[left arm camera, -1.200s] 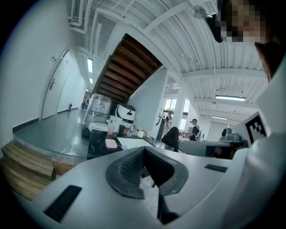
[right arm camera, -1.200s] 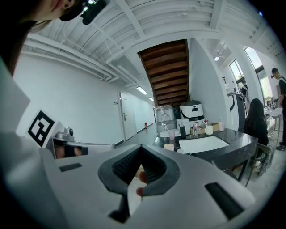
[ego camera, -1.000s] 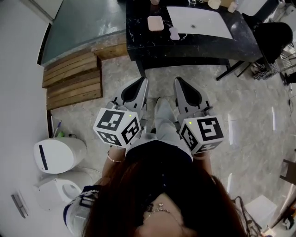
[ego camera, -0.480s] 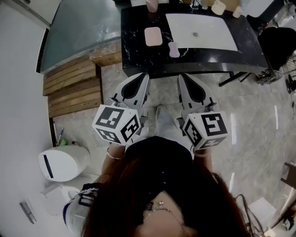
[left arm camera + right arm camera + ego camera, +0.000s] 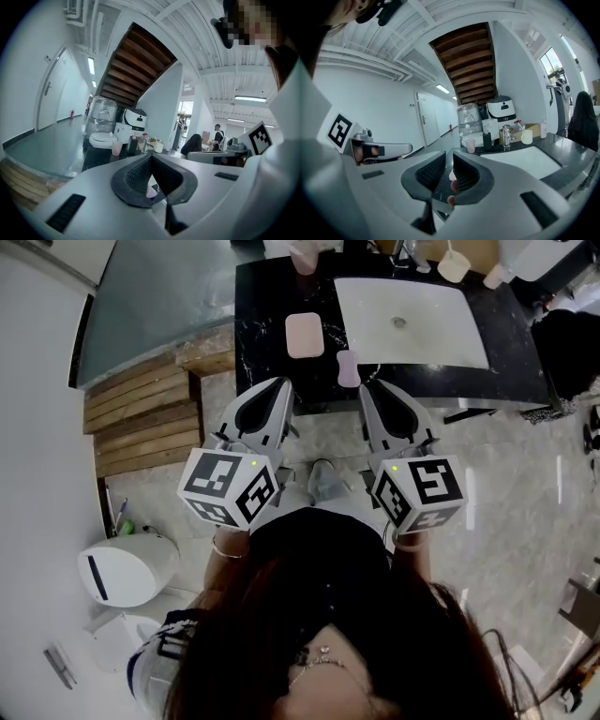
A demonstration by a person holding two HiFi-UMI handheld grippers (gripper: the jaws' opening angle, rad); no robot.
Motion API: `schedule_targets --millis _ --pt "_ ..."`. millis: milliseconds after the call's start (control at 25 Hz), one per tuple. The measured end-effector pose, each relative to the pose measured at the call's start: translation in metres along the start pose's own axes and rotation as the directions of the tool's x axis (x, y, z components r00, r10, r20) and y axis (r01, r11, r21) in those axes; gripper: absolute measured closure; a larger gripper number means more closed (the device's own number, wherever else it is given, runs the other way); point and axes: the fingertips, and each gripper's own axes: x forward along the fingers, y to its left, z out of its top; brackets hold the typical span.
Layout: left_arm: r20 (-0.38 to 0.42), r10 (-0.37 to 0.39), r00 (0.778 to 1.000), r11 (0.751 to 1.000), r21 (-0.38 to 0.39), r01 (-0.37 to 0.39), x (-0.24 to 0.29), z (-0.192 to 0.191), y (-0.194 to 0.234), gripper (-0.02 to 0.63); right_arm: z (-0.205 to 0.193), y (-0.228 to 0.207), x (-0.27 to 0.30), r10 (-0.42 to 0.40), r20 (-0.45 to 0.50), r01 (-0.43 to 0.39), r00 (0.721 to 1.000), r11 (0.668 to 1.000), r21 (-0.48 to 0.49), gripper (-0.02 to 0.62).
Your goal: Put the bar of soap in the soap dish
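A: Fingers first?
B: On the right gripper [image 5: 452, 161] the fingers [image 5: 466, 176] are opening. The gap is narrow so far, with nothing between them. The left gripper [image 5: 150, 161] has its tips pressed together and is empty.
A: Where's the soap?
B: The bar of soap [image 5: 348, 368] lies flat on the black surface [image 5: 258, 348], near the front edge. It's just beside the near-left corner of the white sink [image 5: 441, 334]. The soap dish [image 5: 305, 336] sits left of it and further back, apart, and looks empty.
A: How will it handle?
B: My guess is small, light and stiff, with rounded edges, and likely slick if wet. Best taken across the narrow width at mid-length, fingers on the two long sides. Squeeze gently or it may squirt out. The gap needs to be a lot wider for that.
A: Hand pose?
B: Both grippers are held out side by side in front of the person's body, pointing at the surface and tipped slightly down. The tips are about at the front edge, not over the soap. The right one is nearer the bar, and the left lines up roughly with the dish.
A: Anything else?
B: There's a pink cup [image 5: 303, 257] at the back and wooden steps [image 5: 141, 413] off to the left.
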Motion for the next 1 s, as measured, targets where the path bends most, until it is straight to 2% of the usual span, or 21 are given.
schedule_targets --millis 280,560,1000 --pt "-0.015 0.028 1.0 0.999 -0.033 -0.028 0.023 0.005 0.034 0.611 -0.004 -0.022 0.039 -0.02 -0.06 0.02 0.998 1.0 0.008 0.537" --pt "-0.048 -0.04 0.998 0.998 -0.044 0.038 0.056 0.008 0.065 0.611 -0.018 -0.045 0.075 -0.105 -0.127 0.112 0.986 0.993 0.047 0.494" --pt "-0.124 -0.123 0.985 0.991 -0.072 0.115 0.101 0.006 0.105 0.611 -0.063 -0.075 0.12 -0.207 -0.292 0.24 0.934 0.967 0.083 0.44"
